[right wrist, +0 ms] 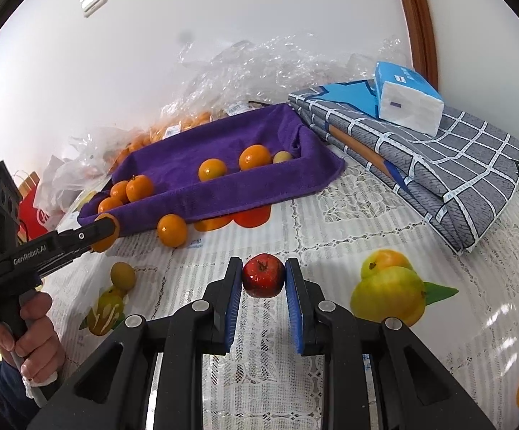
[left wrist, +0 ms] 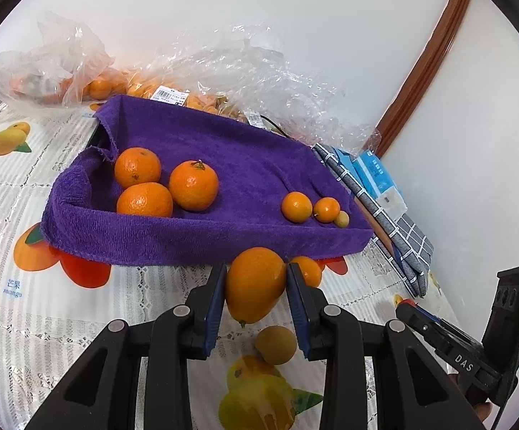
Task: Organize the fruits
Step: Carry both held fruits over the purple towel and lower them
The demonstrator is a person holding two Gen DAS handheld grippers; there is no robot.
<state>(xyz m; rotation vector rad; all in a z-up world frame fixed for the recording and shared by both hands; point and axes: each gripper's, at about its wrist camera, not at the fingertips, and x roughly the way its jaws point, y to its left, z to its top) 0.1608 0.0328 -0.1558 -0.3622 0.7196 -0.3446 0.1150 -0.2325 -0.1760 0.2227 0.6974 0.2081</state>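
From the left wrist view, at about ten o'clock of the purple terry-cloth-lined tray [left wrist: 223, 165], three large round oranges [left wrist: 166, 186] sit grouped, and at about three o'clock lie two small oranges with a tiny pale fruit [left wrist: 313, 209]. At six o'clock, just short of the tray's near edge, the left claw [left wrist: 256, 286] is clamped on a big oval orange fruit [left wrist: 256, 283], held clear above the fruit-print lace worktop [left wrist: 26, 322]; a small orange [left wrist: 309, 268] and a round yellow-brown fruit [left wrist: 275, 344] lie loose beneath. Further right, the right claw [right wrist: 263, 279] is pinched on a small shiny red apple-like fruit [right wrist: 263, 276] over the worktop. Both fruits seem picked and awaiting placing. The next move probably calls for carrying the oval fruit over the rim toward the large group, releasing low so nothing rolls.
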